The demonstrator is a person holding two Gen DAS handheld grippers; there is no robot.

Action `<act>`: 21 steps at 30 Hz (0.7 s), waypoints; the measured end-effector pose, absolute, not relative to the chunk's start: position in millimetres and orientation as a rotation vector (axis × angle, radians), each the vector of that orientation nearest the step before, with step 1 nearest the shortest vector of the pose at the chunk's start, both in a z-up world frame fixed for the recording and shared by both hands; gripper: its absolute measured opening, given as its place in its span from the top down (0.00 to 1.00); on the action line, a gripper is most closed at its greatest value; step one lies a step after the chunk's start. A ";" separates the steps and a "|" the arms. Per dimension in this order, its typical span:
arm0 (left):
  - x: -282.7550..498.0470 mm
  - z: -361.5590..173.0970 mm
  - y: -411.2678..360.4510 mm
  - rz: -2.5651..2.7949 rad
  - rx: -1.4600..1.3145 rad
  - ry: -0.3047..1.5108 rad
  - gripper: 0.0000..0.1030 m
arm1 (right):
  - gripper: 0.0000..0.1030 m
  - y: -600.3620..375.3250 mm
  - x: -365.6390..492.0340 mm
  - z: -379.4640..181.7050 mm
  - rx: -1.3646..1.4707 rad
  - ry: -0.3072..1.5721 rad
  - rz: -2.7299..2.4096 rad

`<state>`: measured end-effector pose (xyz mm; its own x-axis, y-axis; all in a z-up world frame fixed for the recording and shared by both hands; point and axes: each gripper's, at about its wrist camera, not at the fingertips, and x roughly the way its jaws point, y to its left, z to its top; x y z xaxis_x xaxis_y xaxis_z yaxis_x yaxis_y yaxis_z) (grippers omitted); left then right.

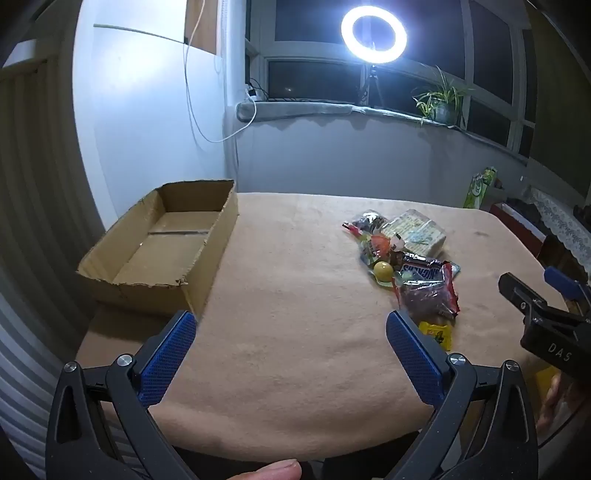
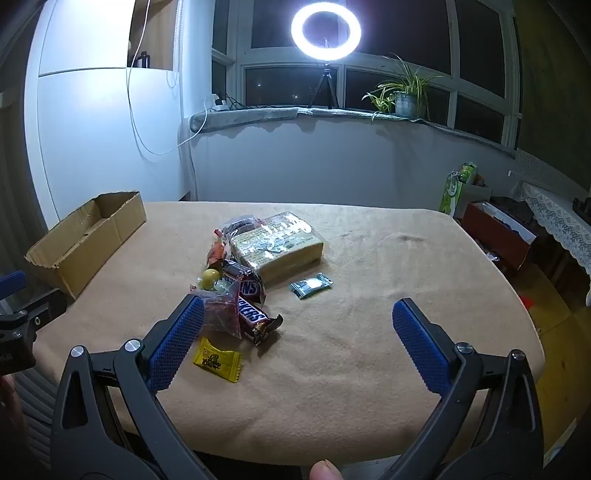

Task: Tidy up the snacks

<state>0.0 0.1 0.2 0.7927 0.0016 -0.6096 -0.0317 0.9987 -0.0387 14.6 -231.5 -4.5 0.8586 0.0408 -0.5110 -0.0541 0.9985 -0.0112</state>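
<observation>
- The right gripper (image 2: 297, 314) is spread wide with nothing between its blue pads, tilted down over the near part of the table; its left pad sits in front of the near end of the snack pile (image 2: 255, 269).
- The left gripper (image 1: 291, 325) is likewise spread and empty, hanging over bare cloth between the cardboard box (image 1: 162, 243) and the pile.
- The snacks lie in a loose heap mid-table: two Snickers bars (image 2: 247, 302), a clear bag of dark red pieces (image 2: 221, 314), a small yellow ball (image 2: 210, 277), and a big wrapped block (image 2: 277, 243) behind. A yellow sachet (image 2: 218, 359) and a green sachet (image 2: 311, 286) lie apart from the heap.
- The step in hand looks like a first pick. The yellow sachet is nearest the right gripper and free of neighbours, so it is a sensible start: come down over it, pinch across its short side, lift clear before carrying.
- The box is open and looks empty, though its near corner is hidden from view; it stands at the table's far left corner, well apart from the snacks, so the left gripper is better placed to deliver.
- The table wears a tan fleece cloth (image 2: 351, 350), soft enough that thin wrappers may need pressing into.
- Beyond: a ring light (image 2: 325, 30) on a tripod, a potted plant (image 2: 404, 96) on the sill, dark windows.
</observation>
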 end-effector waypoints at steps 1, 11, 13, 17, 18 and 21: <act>0.2 0.6 0.7 0.018 -0.047 0.651 0.01 | 0.00 -231.6 14.5 -4.4 -0.025 0.537 0.050; -2.4 -0.4 -8.7 0.035 0.010 0.631 0.01 | 0.00 -231.2 13.9 -3.7 -0.026 0.541 0.049; -3.3 0.6 -6.3 0.033 0.009 0.632 0.01 | 0.00 -230.8 14.1 -3.9 -0.029 0.541 0.048; -3.3 0.8 -5.1 0.033 0.010 0.638 0.01 | 0.00 -228.6 12.9 -2.9 -0.032 0.542 0.048; -2.8 0.3 -5.6 0.032 0.013 0.640 0.01 | 0.00 -229.0 12.8 -2.9 -0.032 0.544 0.048; -1.8 -0.4 -8.7 0.029 0.022 0.645 0.01 | 0.00 -229.1 12.2 -1.5 -0.033 0.541 0.046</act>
